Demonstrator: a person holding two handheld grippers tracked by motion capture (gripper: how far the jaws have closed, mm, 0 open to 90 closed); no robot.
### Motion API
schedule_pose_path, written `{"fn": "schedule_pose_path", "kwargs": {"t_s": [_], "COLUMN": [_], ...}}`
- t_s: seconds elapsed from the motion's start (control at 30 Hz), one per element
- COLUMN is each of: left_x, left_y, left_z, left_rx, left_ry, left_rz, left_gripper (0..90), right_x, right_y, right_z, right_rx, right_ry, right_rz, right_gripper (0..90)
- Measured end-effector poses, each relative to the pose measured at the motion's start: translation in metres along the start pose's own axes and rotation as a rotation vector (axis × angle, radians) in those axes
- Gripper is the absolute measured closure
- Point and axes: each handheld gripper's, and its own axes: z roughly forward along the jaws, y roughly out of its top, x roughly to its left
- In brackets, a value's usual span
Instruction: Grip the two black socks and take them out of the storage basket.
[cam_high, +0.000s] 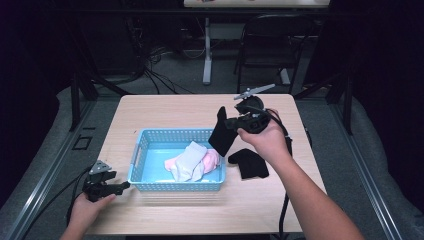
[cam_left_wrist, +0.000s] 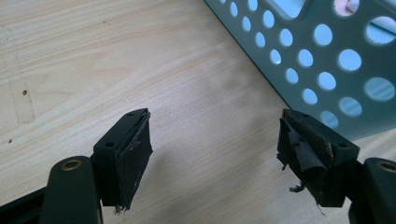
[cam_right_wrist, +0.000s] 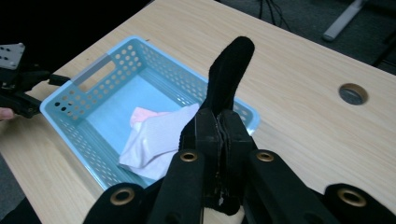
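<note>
A light blue perforated basket (cam_high: 145, 145) sits on the wooden table (cam_high: 165, 107) and holds a pale grey sock (cam_high: 187, 160) over a pink one (cam_high: 212, 159). My right gripper (cam_high: 231, 123) hangs above the basket's right end, shut on a black sock (cam_high: 221, 134) that dangles over the rim. In the right gripper view the black sock (cam_right_wrist: 229, 70) sticks out from the closed gripper (cam_right_wrist: 218, 122) over the basket (cam_right_wrist: 79, 95). Another black sock (cam_high: 250, 161) lies on the table right of the basket. My left gripper (cam_high: 122, 186) rests open by the basket's front left corner; its gripper (cam_left_wrist: 212, 140) holds nothing.
A round cable hole (cam_right_wrist: 352, 93) is set in the tabletop. Beyond the table stand a dark chair (cam_high: 272, 42) and a white desk leg (cam_high: 207, 55) with cables on the floor. The basket wall (cam_left_wrist: 322, 60) is close in front of the left gripper.
</note>
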Motion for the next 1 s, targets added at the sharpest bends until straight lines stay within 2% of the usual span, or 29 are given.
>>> {"fn": "schedule_pose_path", "kwargs": {"t_s": [0.23,0.37,0.77,0.9,1.0], "left_x": [-0.001,-0.001,-0.001,-0.001,-0.001], "left_y": [0.000,0.000,-0.001,-0.001,-0.001], "left_z": [0.001,0.001,0.001,0.001,0.001], "left_rx": [0.003,0.007,0.005,0.005,0.006], "left_ry": [0.002,0.002,0.001,0.000,0.000], "left_rz": [0.002,0.003,-0.001,0.000,0.000], "left_gripper": [25.8,25.8,25.8,25.8,25.8], "right_x": [-0.019,-0.025,-0.033,-0.044,-0.052], "right_y": [-0.014,-0.024,-0.053,-0.073,-0.086], "right_z": [-0.019,-0.020,0.000,0.012,0.020], "right_rx": [-0.007,0.000,0.028,0.058,0.091], "right_ry": [-0.042,-0.053,-0.022,-0.024,-0.046], "right_rz": [0.040,0.058,0.112,0.153,0.179], "right_gripper": [87.4,87.4,87.4,87.3,87.2]}}
